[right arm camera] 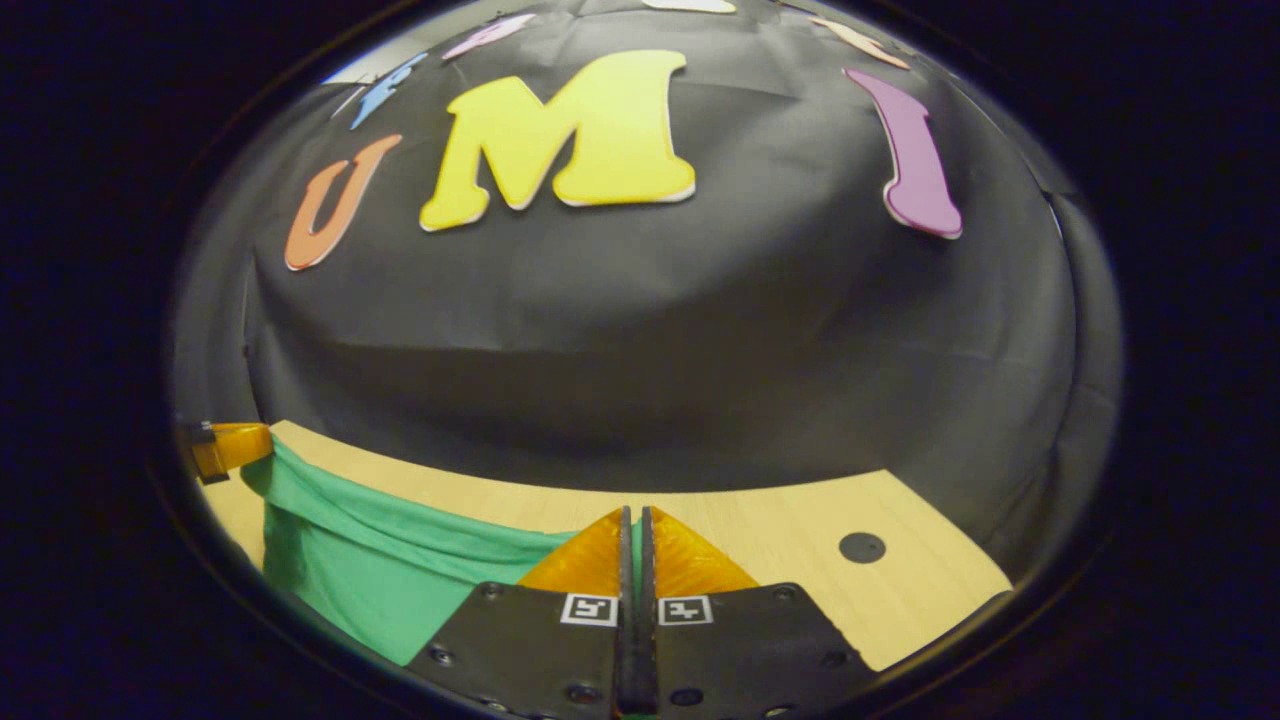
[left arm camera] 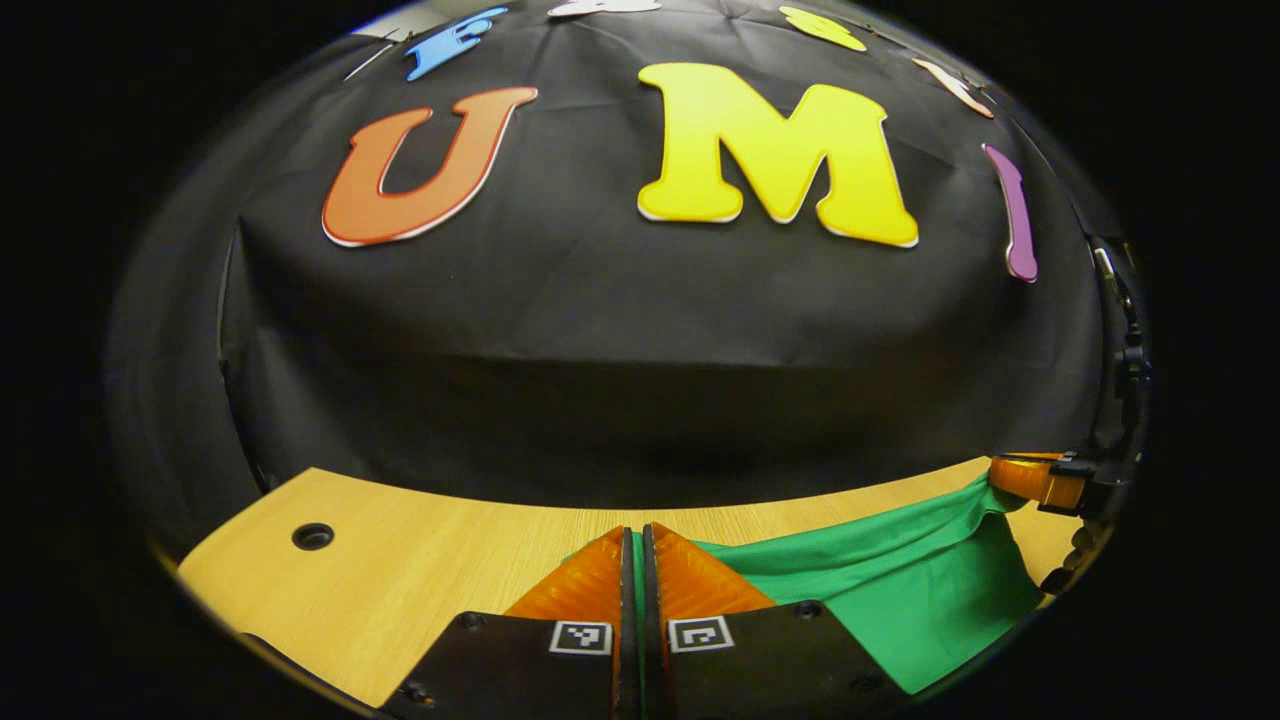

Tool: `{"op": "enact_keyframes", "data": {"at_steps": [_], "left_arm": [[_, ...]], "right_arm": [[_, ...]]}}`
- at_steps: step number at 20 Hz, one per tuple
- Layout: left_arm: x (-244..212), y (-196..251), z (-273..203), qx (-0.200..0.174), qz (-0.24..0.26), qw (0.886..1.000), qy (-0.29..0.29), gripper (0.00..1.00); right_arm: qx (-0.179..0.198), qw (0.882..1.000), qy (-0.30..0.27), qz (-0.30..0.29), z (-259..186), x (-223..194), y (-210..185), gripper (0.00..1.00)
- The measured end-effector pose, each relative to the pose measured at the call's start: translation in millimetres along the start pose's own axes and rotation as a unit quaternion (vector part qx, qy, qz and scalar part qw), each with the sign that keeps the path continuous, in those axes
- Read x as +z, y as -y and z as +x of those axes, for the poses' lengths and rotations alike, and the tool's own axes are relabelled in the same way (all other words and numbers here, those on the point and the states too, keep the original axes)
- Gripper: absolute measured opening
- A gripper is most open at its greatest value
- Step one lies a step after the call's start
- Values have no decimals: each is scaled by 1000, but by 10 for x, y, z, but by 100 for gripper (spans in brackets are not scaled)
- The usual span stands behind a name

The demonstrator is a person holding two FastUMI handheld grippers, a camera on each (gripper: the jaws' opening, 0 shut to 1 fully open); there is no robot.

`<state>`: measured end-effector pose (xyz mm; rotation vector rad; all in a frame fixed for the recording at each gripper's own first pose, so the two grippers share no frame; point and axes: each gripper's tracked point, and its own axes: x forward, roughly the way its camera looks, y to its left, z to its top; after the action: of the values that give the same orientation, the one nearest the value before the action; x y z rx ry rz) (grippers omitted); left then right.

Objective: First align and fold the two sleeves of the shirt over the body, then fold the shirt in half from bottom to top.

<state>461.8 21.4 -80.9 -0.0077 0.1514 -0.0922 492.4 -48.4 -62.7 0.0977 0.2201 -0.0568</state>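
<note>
Green cloth, thin and limp, is pinched between the closed fingers of the left gripper [left arm camera: 637,560] at the near edge of the left gripper view, a sliver of fabric showing in the narrow slit between them. From that grip the shirt [left arm camera: 880,590] runs rightward in a slack, sagging span above the wooden table [left arm camera: 400,560] to the other gripper, seen small at the far right of the same view, where a second corner is held up. In the right gripper view the right gripper [right arm camera: 635,545] likewise stands clamped on a strip of green at the near edge, and the shirt [right arm camera: 380,570] stretches away to the left. One shirt, two grippers and one table are in play; each view also shows one dark round hole in the tabletop [left arm camera: 313,536]. By its drape the garment looks light, soft and unlikely to slip, though it will likely crumple and swing if carried unevenly; holding it at two matching points along one edge, as now, seems the sound way to keep that edge straight. Beyond the table hangs the booth's black cloth wall [left arm camera: 640,350].
</note>
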Motion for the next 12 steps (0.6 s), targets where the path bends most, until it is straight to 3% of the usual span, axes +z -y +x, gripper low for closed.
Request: {"op": "enact_keyframes", "data": {"at_steps": [5,10,11,12], "left_arm": [[-432,9,343,-14,8,999,-34,8],[-471,-26,377,-7,4,1000,-28,10],[-488,-74,430,4,0,1000,-23,14],[-446,-111,363,9,-8,1000,-19,43]], "right_arm": [[2,999,-28,30,414,-359,137,0],[7,1000,-7,12,400,-349,128,0],[10,1000,-5,10,411,-351,102,7],[19,1000,3,8,382,-317,19,29]]}}
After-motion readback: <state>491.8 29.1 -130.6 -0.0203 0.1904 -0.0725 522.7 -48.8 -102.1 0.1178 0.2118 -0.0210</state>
